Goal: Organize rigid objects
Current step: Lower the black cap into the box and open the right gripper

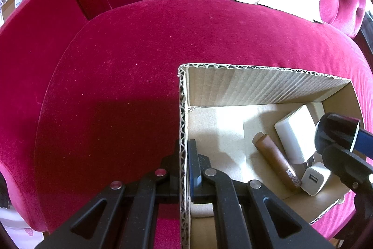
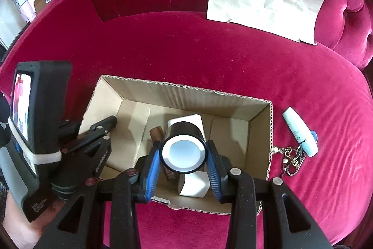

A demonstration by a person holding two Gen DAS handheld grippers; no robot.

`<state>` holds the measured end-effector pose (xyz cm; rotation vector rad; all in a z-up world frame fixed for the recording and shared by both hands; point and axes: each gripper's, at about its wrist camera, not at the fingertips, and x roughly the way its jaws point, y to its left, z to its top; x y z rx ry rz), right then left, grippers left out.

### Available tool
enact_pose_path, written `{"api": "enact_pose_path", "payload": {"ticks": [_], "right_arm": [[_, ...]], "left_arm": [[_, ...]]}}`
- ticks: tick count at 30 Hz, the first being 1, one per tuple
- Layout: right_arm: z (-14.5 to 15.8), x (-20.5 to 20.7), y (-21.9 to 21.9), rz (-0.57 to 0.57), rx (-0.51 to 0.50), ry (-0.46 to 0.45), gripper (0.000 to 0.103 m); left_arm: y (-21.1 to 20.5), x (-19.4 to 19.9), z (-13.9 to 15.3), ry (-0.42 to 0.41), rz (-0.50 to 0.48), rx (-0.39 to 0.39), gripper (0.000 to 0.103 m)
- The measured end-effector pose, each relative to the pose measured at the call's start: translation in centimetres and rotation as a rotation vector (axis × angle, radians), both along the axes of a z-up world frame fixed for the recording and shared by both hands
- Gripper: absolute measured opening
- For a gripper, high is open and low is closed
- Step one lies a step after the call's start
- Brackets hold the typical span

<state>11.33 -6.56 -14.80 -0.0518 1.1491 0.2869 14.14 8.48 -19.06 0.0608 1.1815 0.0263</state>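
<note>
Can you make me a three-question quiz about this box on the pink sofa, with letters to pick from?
1. Where is the small white-and-blue tube?
A. inside the box
B. on the sofa right of the box
C. in the tongs

2. How many white plug chargers lie in the brown cardboard box?
A. two
B. five
C. none

3. What are the right tongs doing?
A. gripping a black round can
B. hanging empty
C. pinching paper

Answers: 1 B, it lies on the pink velvet sofa outside the wall. 2 A, one big, one small. 3 A, blue pads press its sides.

Both grippers have black plastic arms with triangular cutouts and silver round rivets. The right gripper [image 2: 184, 169] has ribbed blue finger pads [image 2: 152, 175]. The left gripper [image 2: 102, 130] carries a grey handle with a small screen.
</note>
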Motion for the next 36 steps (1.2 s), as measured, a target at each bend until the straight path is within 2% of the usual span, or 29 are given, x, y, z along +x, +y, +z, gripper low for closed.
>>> {"api": "enact_pose_path", "payload": {"ticks": [2, 6, 8, 10, 11, 21, 36], "right_arm": [[0.2, 0.0, 0.1, 0.000, -0.001, -0.010, 0.045], [0.8, -0.2, -0.1, -0.017, -0.006, -0.038, 0.075], [1.2, -0.1, -0.3, -0.027, -0.005, -0.056, 0.084], [1.4, -0.1, -0.3, -0.038, -0.023, -0.073, 0.100], [1.5, 0.0, -0.3, -0.043, -0.025, -0.079, 0.103], [1.3, 0.1, -0.4, -0.051, -0.038, -0.071, 0.103], [3.1, -0.5, -1.9, -0.031, -0.028, -0.109, 0.103]], "left_arm": [[0.0, 0.0, 0.0, 0.001, -0.001, 0.000, 0.004], [-0.1, 0.1, 0.0, 0.000, -0.001, 0.001, 0.004], [-0.1, 0.1, 0.0, 0.000, -0.002, 0.003, 0.004], [-0.1, 0.2, 0.0, 0.000, -0.002, 0.002, 0.004], [-0.1, 0.2, 0.0, 0.000, -0.003, 0.002, 0.004], [-0.1, 0.0, 0.2, -0.001, -0.004, 0.004, 0.004], [-0.2, 0.0, 0.2, 0.001, -0.003, 0.005, 0.004]]}}
